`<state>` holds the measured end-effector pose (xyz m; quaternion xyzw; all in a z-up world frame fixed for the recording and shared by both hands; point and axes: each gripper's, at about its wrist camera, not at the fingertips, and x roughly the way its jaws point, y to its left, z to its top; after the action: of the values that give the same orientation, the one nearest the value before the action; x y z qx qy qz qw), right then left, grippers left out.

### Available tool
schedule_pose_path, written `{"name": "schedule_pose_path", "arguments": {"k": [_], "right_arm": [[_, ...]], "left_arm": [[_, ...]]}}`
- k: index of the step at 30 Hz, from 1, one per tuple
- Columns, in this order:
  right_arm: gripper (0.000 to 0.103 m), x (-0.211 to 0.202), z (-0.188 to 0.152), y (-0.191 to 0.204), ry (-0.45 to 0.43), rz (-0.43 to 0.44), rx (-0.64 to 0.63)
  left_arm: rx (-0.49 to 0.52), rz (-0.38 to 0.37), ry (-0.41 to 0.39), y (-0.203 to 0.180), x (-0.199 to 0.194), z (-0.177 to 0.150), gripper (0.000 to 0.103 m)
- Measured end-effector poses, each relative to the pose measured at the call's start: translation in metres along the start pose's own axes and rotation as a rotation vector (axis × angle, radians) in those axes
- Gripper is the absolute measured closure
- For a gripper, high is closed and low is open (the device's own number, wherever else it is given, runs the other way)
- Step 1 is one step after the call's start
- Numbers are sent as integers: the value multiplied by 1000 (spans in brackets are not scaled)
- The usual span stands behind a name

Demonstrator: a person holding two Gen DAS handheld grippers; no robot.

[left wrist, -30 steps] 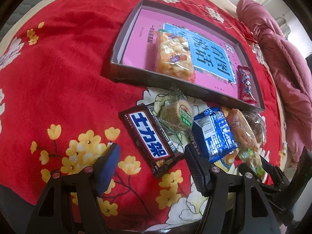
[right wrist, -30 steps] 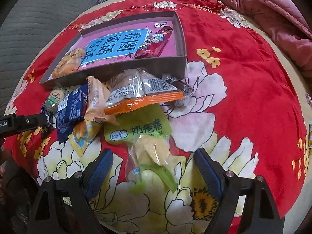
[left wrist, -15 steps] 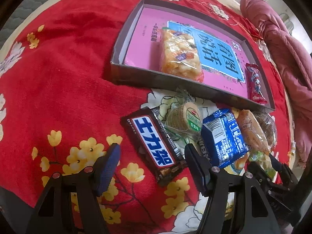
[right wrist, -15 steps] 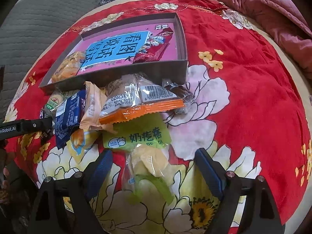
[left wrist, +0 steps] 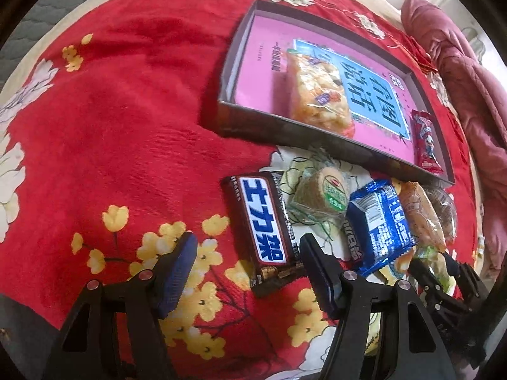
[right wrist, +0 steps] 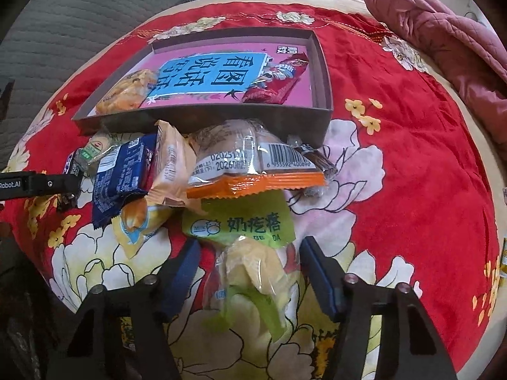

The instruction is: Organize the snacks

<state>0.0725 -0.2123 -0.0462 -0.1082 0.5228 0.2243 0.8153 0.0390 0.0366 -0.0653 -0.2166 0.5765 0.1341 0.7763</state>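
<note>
A shallow grey box [left wrist: 240,123] with a pink floor holds a puffed-rice packet [left wrist: 317,91] and a red snack bar [left wrist: 424,141]. In front of it lie loose snacks. My left gripper [left wrist: 250,262] is open, its fingers either side of the near end of a brown Snickers bar [left wrist: 263,221]. A round green-label cake [left wrist: 320,193] and a blue packet [left wrist: 380,221] lie to its right. My right gripper [right wrist: 250,269] is open around a green milk-candy bag [right wrist: 250,253]. An orange-edged clear packet [right wrist: 253,164] lies beyond it, before the box [right wrist: 323,72].
The snacks lie on a red floral cloth [left wrist: 111,126] over a round table. A pink quilted blanket [right wrist: 443,38] lies at the far right. A grey quilted surface [right wrist: 79,15] is at the far left. My left gripper's finger [right wrist: 31,183] shows in the right wrist view.
My left gripper has moved forward and down, so the Snickers bar end now sits between its fingers. My right gripper has edged forward over the green bag. Both stay open.
</note>
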Motion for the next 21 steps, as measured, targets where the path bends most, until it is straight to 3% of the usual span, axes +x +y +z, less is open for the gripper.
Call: {"name": "schedule_pose_path", "arguments": {"k": [7, 17, 21], "right_arm": [[58, -8, -1, -13, -26, 68, 67], [62, -15, -3, -16, -29, 81, 89], [62, -23, -6, -12, -26, 72, 74]], "left_arm": [[-33, 20, -1, 8, 0, 2, 33], [-33, 28, -13, 8, 9, 10, 35], [-35, 20, -31, 12, 8, 9, 48]]}}
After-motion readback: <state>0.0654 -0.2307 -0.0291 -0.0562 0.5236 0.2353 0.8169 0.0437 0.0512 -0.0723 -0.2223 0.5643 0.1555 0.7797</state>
